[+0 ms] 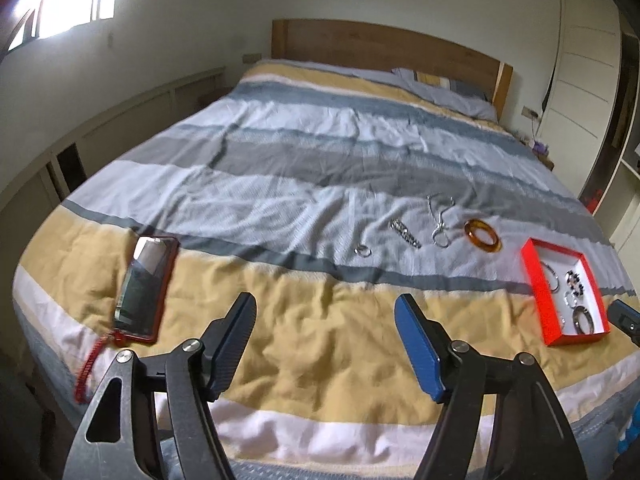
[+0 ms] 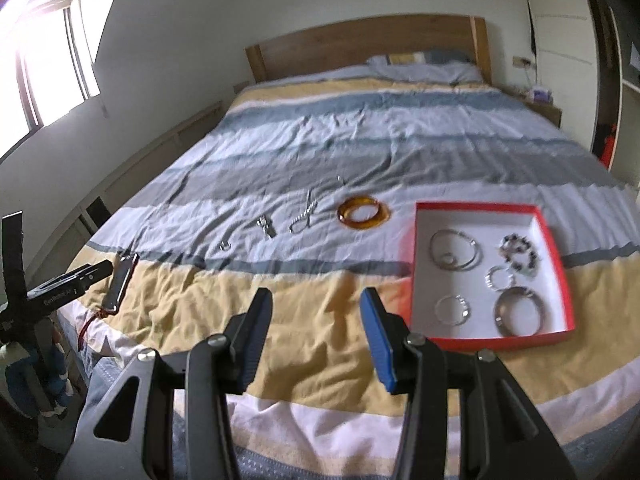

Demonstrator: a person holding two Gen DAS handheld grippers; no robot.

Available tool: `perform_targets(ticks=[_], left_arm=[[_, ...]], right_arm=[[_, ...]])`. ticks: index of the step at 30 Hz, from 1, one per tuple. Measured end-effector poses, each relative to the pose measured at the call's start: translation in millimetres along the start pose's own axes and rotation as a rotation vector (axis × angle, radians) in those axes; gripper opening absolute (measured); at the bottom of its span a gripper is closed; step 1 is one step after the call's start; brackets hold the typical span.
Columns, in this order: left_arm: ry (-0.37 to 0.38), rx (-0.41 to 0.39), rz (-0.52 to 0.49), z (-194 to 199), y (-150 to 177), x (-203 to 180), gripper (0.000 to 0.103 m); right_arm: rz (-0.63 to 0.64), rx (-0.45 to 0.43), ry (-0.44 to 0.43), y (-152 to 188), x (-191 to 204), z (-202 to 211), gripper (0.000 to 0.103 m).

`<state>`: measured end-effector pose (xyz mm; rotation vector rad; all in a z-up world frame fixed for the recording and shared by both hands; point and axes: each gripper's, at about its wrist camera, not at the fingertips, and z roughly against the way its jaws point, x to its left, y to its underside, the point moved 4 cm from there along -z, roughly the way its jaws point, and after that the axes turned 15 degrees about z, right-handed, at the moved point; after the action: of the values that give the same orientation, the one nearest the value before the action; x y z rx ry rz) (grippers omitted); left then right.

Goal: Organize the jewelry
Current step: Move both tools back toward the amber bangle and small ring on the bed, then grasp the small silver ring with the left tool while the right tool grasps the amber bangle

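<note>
A red box (image 2: 556, 240) with a white floor lies on the striped bedspread (image 2: 320, 300) at the right, its long axis running near to far. Inside it are two overlapping thin silver hoops (image 2: 454, 254) at the far left, a dark beaded bracelet (image 2: 519, 255) at the far right, a small sparkly ring-shaped bracelet (image 2: 500, 277) in the middle, a thin clear bangle (image 2: 452, 309) at the near left and a broad metal bangle (image 2: 519, 311) at the near right. Left of the box, loose on the pale blue band, four pieces lie in a slanting row: an amber bangle (image 2: 363, 213) flat and just beside the box, a silver chain (image 2: 306, 212) stretched near-to-far with a loop at its near end, a short chunky link bracelet (image 2: 267, 227) lying aslant, and a small silver ring (image 2: 226, 245) farthest left. The right view shows the box contents plainly; in the left view the box (image 1: 536, 280) sits at the edge, foreshortened, its pieces crowded. The left view alone shows the phone (image 1: 146, 284) in a red case face up with a red cord trailing near — the right view catches it only edge-on. The left gripper (image 1: 325, 320) hovers over the yellow band, jaws spread wide and empty. The right gripper (image 2: 316, 312) hangs over the same band just left of the box — jaws part-spread, nothing between them.
</note>
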<state>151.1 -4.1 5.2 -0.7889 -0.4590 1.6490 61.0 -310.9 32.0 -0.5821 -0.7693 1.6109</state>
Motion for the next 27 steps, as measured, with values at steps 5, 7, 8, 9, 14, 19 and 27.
perform_targets(ticks=[5, 7, 8, 9, 14, 19, 27], left_arm=[[0.002, 0.044, -0.006, -40.7, 3.8, -4.8, 0.071], [0.011, 0.063, -0.002, -59.1, 3.7, -7.7, 0.070], [0.014, 0.071, -0.002, -67.0, 3.4, -9.0, 0.068], [0.020, 0.080, -0.002, -75.0, 2.3, -11.5, 0.066], [0.045, 0.118, -0.012, -120.5, -7.3, -25.2, 0.063], [0.055, 0.151, -0.028, -160.1, -13.6, -35.7, 0.056], [0.053, 0.180, -0.025, -202.6, -13.9, -39.5, 0.056]], right_arm=[[-0.010, 0.055, -0.027, 0.5, -6.7, -45.5, 0.044], [-0.012, 0.074, -0.034, -1.5, -10.1, -64.4, 0.044], [-0.014, 0.079, -0.036, -2.6, -12.0, -71.2, 0.044], [-0.018, 0.085, -0.037, -3.9, -13.6, -78.7, 0.044], [-0.045, 0.120, -0.039, -15.1, -25.1, -123.2, 0.044], [-0.063, 0.143, -0.026, -27.6, -34.2, -162.2, 0.044], [-0.127, 0.161, 0.036, -52.0, -68.2, -214.6, 0.044]])
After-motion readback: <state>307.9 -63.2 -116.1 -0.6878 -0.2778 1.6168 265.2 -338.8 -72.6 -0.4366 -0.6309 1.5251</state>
